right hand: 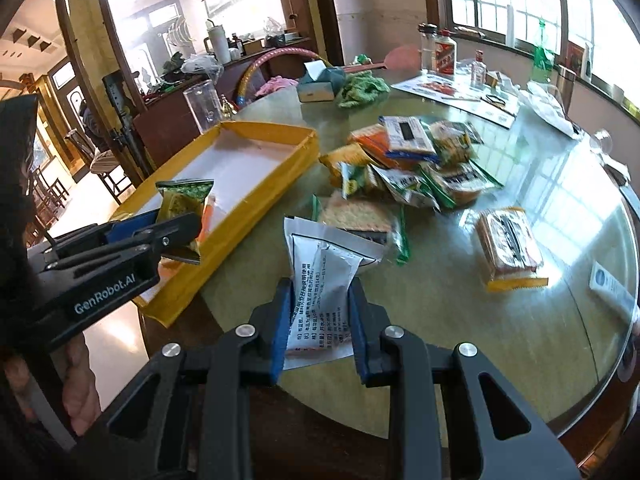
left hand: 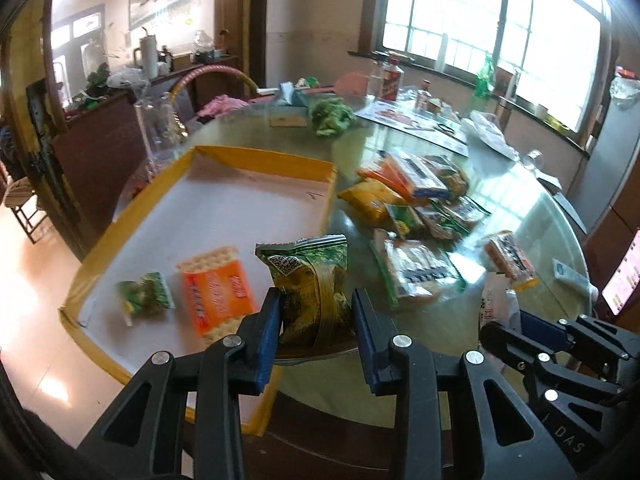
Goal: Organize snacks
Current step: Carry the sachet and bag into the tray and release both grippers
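The left gripper (left hand: 316,312) squeezes a green and yellow snack bag (left hand: 310,284) and holds it up over the near corner of the yellow tray (left hand: 264,160). An orange cracker pack (left hand: 216,292) and a small green snack (left hand: 146,296) lie inside the tray. The right gripper (right hand: 320,312) squeezes a white packet (right hand: 324,280) above the round glass table (right hand: 500,320). A pile of snacks (right hand: 412,160) sits in the middle of the table, just beside the tray.

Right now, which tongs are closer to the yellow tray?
Left. The left tongs hold a green snack packet over the yellow tray at its near end. The right tongs, gripping a white packet, are beside the tray, over the glass tabletop.
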Demonstrator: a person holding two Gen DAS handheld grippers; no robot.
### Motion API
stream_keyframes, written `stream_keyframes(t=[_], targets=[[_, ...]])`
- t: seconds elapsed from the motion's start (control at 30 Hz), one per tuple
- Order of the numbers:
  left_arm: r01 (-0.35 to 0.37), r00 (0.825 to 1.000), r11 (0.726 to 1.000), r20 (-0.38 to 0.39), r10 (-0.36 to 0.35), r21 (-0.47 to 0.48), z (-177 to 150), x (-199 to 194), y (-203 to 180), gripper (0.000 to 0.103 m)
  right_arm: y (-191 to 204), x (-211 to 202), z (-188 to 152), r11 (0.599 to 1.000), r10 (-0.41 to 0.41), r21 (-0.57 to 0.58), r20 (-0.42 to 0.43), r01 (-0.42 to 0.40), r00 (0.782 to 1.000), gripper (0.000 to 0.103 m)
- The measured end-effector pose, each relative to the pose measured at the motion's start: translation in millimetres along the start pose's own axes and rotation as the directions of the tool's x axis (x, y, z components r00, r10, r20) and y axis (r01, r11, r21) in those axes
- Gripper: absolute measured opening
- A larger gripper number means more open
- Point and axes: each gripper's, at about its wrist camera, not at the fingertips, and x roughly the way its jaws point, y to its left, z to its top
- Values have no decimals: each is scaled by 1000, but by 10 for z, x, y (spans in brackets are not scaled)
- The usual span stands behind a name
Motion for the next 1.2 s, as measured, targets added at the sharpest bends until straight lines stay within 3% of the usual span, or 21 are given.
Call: stream_keyframes(t=[0.23,0.57,0.77,1.03,1.2], targets=[[-86,996,996,20,86,-26,103,-7,354,35,319,130,243,999,23,-47,2,-23,1000,28],[-164,986,983,-27,162,-88,229,234,975,35,872,669,614,990,86,-108,-40,-90,995,28],[-159,986,981,-60,153,-107,280,425,1161,35,1035,1047,786,988,92,-119,-82,-101,992,29],[-93,991,981,-111,75,-168,408,772,1421,35,1148,1456,890,989,50,-130,-137,-68,989,28],[-102,987,981,-137,79,-167,413,895,1474,35,1226,1615,907,988,47,-140,-156,-69,987,28]])
